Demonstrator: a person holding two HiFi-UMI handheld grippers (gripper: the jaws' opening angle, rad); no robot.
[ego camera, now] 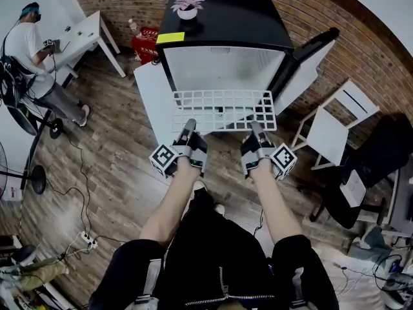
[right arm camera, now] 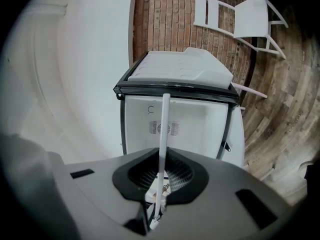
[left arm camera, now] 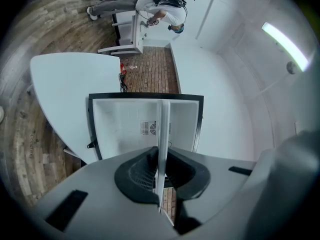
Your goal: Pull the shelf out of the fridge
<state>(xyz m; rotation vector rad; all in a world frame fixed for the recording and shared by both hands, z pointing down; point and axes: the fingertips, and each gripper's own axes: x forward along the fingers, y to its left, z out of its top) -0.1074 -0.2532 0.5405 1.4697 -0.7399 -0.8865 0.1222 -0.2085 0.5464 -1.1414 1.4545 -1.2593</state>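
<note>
**First inspector:** Where do we find the white wire-grid shelf point(ego camera: 222, 108)?

**Second inspector:** We record it lying level, drawn well forward out of the open front of the small black fridge point(ego camera: 229, 24). Its far edge sits at about the mouth of the white interior. The fridge door point(ego camera: 310, 50) stands swung open to the right.

**First inspector:** And the tools?

**Second inspector:** We note the left tool point(ego camera: 189, 124) clamped on the near edge of the shelf toward its left side. Its jaws are almost together, with only the thin frame between the pads. The right tool point(ego camera: 256, 128) is closed on the same edge toward the right, in like manner. In both gripper views the shelf runs edge-on from the jaws toward the fridge.

**First inspector:** What of the surroundings?

**Second inspector:** On the fridge top we observe a pink-leaved plant in a white pot point(ego camera: 187, 8) and a yellow note point(ego camera: 170, 37) at the front left corner. The fridge appears to stand on a low white tabletop point(ego camera: 147, 95). A white folding chair point(ego camera: 329, 131) sits to the right on the wooden floor point(ego camera: 116, 166). A person point(ego camera: 26, 44) is at a white desk point(ego camera: 80, 34), well apart at far left.
</note>
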